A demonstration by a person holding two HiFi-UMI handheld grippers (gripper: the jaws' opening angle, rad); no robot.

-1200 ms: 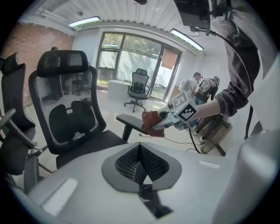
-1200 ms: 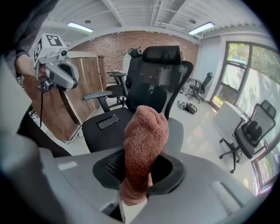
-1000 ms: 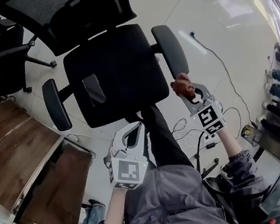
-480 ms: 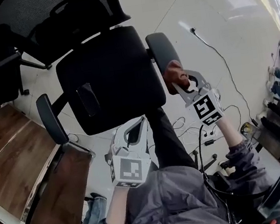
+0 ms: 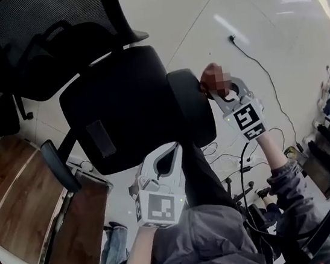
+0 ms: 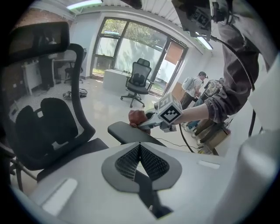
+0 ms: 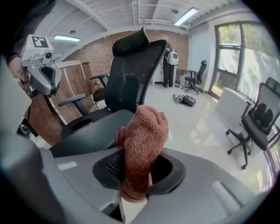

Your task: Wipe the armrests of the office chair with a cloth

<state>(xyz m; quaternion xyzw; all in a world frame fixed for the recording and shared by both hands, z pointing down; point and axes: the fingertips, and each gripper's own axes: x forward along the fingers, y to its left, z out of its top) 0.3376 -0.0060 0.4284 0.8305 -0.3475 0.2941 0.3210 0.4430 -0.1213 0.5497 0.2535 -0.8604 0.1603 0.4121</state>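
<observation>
Rust-brown cloth (image 7: pixel 142 144), soft and light, is bunching where the right claw (image 7: pixel 140 173) is pinching it; the left claw (image 6: pixel 140 151) is idling closed, empty.

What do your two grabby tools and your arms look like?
Both are light grey plastic. The left tool and the right tool each carry a white cube printed with black square markers. Inside the jaws sit dark, ribbed pads. The person wears a grey jacket, and its sleeve stops short of the wrist.
</observation>
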